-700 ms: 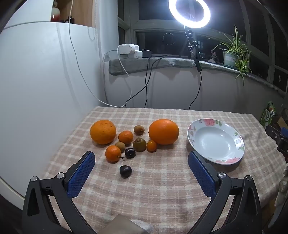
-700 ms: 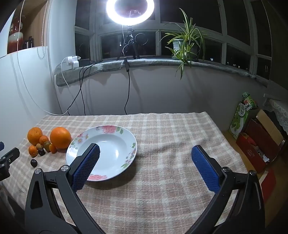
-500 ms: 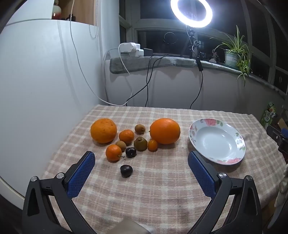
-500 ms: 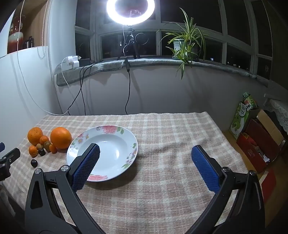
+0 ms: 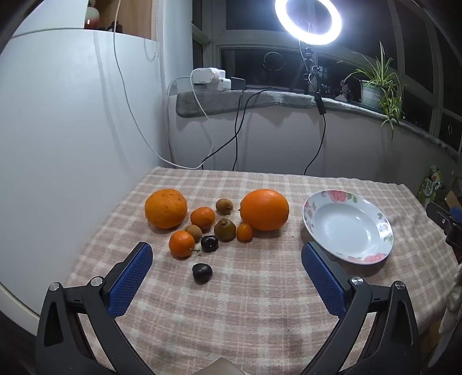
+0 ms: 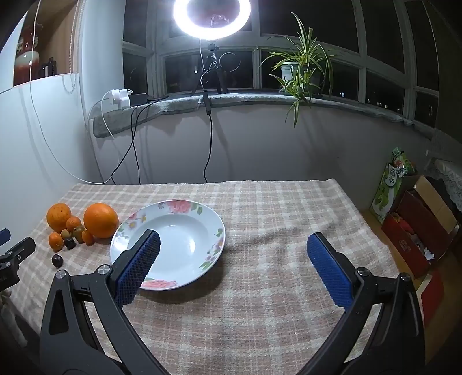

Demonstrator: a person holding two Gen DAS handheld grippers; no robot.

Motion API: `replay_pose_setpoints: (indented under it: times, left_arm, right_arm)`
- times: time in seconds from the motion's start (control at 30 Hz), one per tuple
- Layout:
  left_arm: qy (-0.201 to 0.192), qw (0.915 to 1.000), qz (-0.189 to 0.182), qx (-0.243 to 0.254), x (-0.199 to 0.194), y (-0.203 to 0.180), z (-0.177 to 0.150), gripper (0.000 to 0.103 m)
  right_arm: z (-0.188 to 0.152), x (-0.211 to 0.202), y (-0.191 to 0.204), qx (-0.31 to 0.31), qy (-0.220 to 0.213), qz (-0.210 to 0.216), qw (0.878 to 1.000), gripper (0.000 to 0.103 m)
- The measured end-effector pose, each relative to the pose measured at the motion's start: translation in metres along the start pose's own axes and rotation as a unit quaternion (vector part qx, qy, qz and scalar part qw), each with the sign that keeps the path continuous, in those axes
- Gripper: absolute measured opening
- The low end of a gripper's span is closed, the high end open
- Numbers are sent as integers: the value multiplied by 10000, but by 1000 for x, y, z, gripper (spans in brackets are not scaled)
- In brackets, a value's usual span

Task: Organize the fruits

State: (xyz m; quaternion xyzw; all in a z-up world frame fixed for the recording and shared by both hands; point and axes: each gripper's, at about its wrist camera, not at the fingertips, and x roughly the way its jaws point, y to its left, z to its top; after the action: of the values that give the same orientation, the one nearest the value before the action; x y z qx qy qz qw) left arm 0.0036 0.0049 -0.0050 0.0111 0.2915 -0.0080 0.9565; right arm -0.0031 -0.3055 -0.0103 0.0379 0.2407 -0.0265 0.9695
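Note:
Several fruits lie on the checked cloth: two big oranges (image 5: 165, 208) (image 5: 264, 209), small tangerines (image 5: 182, 243), kiwis (image 5: 224, 229) and two dark plums (image 5: 202, 273) (image 5: 209, 243). A white flowered plate (image 5: 379, 228) sits empty to their right; it also shows in the right wrist view (image 6: 215, 233). My left gripper (image 5: 226, 258) is open and empty, just short of the nearest plum. My right gripper (image 6: 232, 245) is open and empty, its left finger over the plate's near edge. The fruit cluster (image 6: 101, 219) shows at the far left of the right wrist view.
A white cabinet (image 5: 72, 129) stands along the table's left side. Cables (image 5: 236, 135) hang from the grey sill behind. A ring light (image 6: 212, 17) and a potted plant (image 6: 300, 72) stand on the sill. Boxes (image 6: 418, 225) sit on the floor at right.
The left wrist view has shifted slightly, the fruits sit a little higher and to the right. The right gripper has barely moved. Both grippers stay open.

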Motion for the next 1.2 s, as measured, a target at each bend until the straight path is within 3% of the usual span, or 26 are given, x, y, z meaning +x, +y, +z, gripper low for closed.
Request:
replay_pose_setpoints:
  times: [1.2]
  left_arm:
    - [1,10000,-7,-10,-1,0,0,102]
  right_arm:
    - [-2,-2,9,10,21,85,10000,103]
